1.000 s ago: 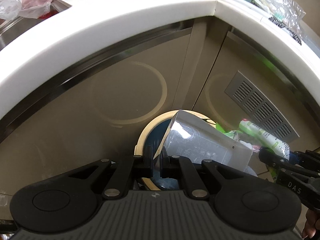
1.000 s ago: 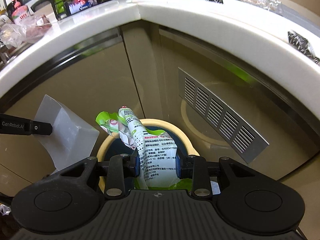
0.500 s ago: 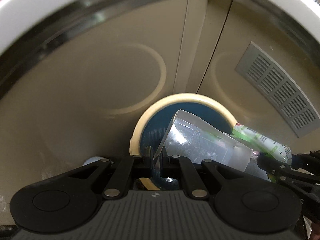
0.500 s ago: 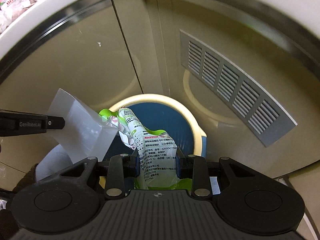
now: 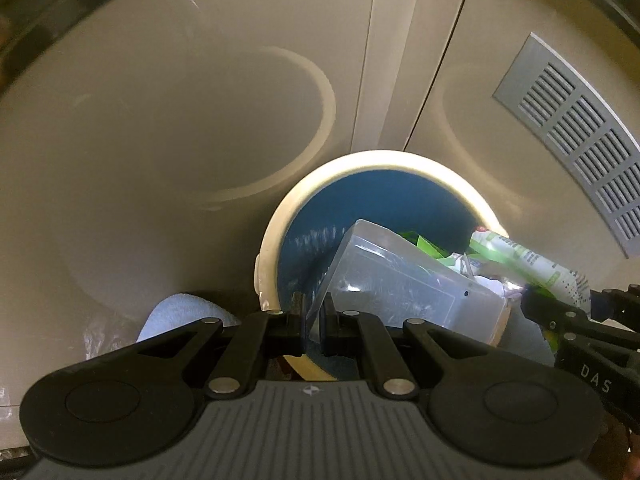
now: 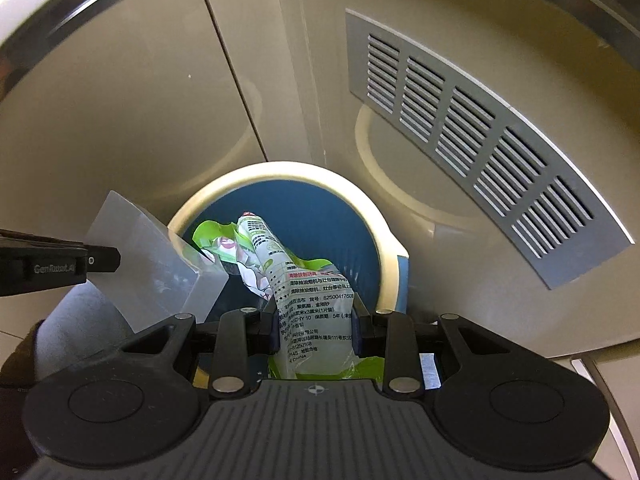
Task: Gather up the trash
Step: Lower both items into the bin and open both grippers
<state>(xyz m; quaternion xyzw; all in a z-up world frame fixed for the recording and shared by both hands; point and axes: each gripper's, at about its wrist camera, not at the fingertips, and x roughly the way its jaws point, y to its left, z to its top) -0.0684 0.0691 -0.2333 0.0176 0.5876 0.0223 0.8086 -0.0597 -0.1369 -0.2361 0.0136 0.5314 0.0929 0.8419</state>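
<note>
Left gripper (image 5: 311, 316) pinches clear plastic tray (image 5: 404, 280) edge, over bin (image 5: 276, 216) at 12 o'clock. Right gripper (image 6: 316, 320) clamps green-white packet (image 6: 316, 300); printed label legible only in right view. Pale cloth (image 5: 180, 312), possibly, at 9 o'clock in left view.
</note>
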